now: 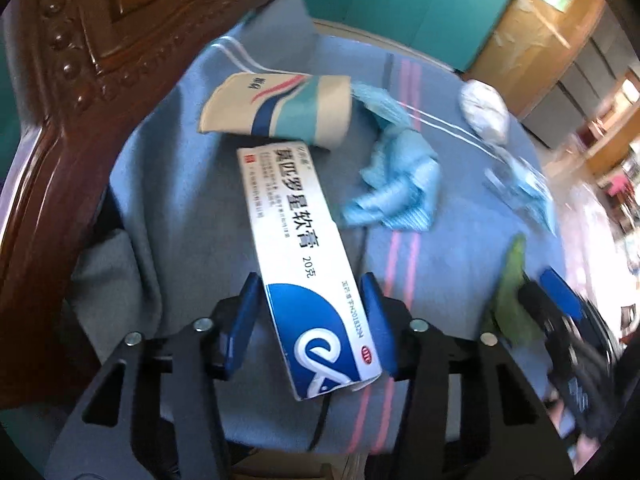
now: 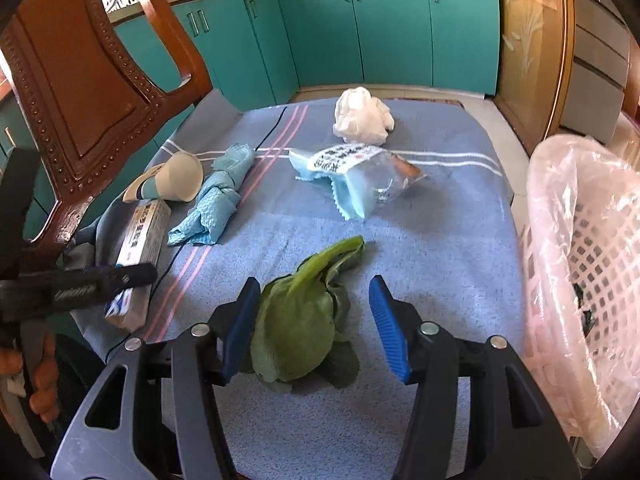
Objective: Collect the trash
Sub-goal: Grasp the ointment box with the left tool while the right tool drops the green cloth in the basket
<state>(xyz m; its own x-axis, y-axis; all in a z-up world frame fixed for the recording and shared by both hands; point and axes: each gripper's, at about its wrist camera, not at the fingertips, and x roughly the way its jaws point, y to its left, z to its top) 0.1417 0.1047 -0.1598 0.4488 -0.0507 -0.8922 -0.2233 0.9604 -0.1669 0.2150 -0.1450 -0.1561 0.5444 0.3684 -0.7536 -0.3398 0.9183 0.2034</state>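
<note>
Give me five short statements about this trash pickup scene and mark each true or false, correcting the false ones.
1. The ointment box lies between the left gripper's blue pads. True.
2. The green leaf sits in the pink basket. False: it lies on the blue towel, between the right gripper's open jaws.
3. The paper cup stands upright. False: it lies on its side, near the wooden chair.
4. A crumpled white tissue lies at the towel's far end. True.
5. The basket is lined with a clear plastic bag. True.
</note>
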